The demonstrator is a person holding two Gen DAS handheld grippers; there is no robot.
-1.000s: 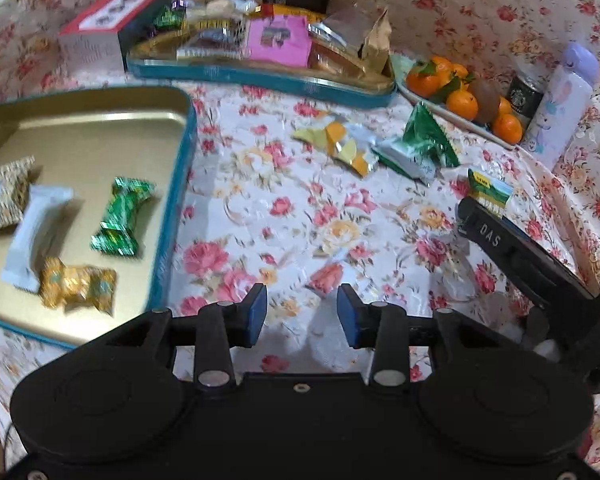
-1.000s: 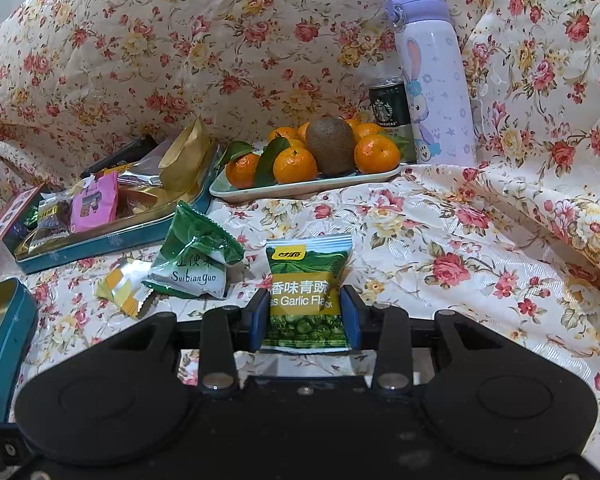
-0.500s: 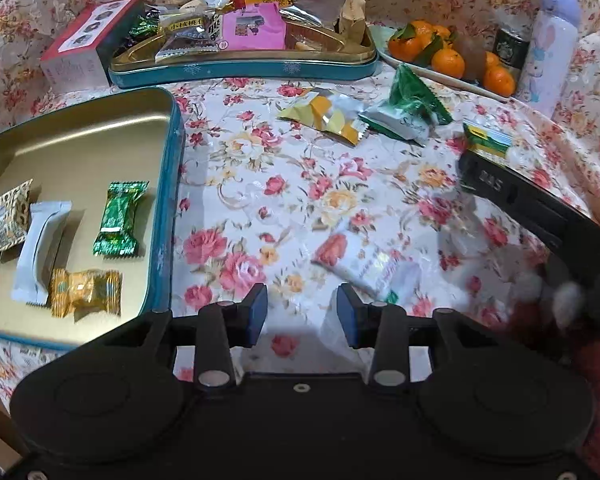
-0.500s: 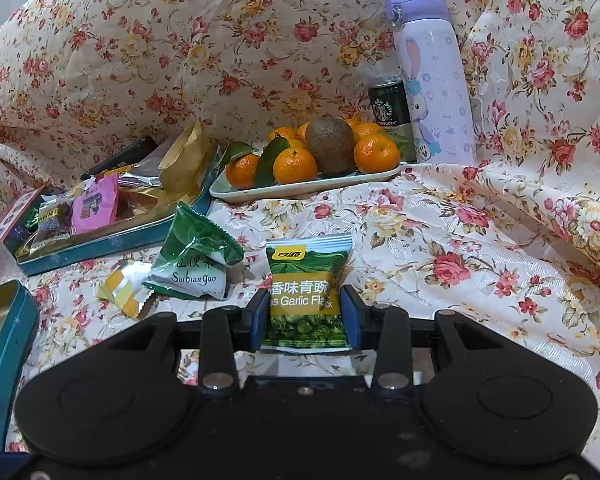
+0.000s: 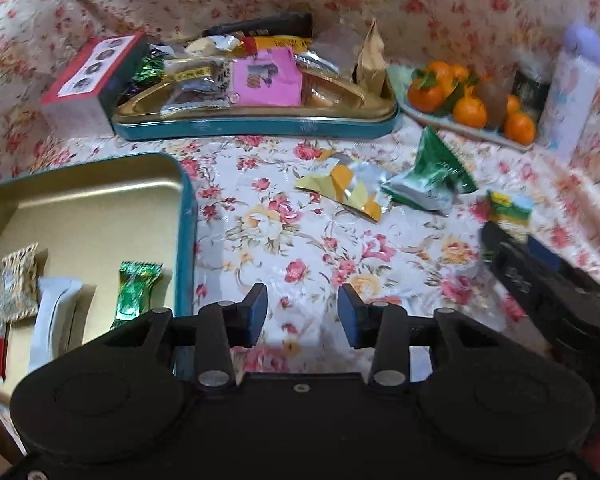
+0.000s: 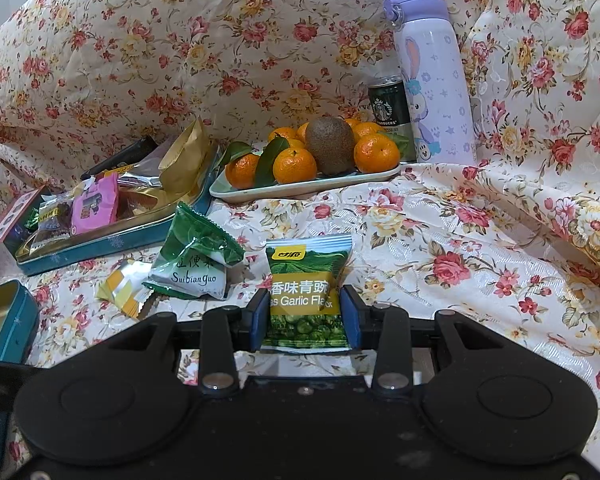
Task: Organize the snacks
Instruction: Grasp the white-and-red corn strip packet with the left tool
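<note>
Right gripper [image 6: 305, 318]: jaws partly closed, both blue pads pressed on the side edges of the green pea packet [image 6: 306, 296], which it held.
Left gripper [image 5: 302, 314]: jaws stood wide apart with nothing between them; only the floral cloth [image 5: 300, 236] showed in the gap.
Green pea packet, place: between the right gripper's pads, above the cloth, near the Suibianguo bag [image 6: 196, 258] to its left.
Green pea packet, pointing: stood upright in the right wrist view, long axis running away from the gripper, sealed top edge at the far end, printed face toward the camera.
Same packet, left wrist view: blurred, at the tip of the right gripper by the right edge [image 5: 508, 208].
Near tin [image 5: 186, 216]: teal wall, gold floor, to the left of the left gripper; it held a green-wrapped candy [image 5: 134, 292], a white bar [image 5: 54, 328] and a patterned sweet [image 5: 20, 284], lying side by side and apart.
Far tin [image 5: 256, 126]: piled with mixed wrappers, a pink packet [image 5: 266, 76] among them.
Loose on the cloth: a yellow and silver wrapper [image 5: 344, 188] just beside the Suibianguo bag.
Fruit plate [image 6: 312, 186]: oranges and one kiwi, with a can [image 6: 388, 110] and a lilac bottle [image 6: 432, 76] behind it.
</note>
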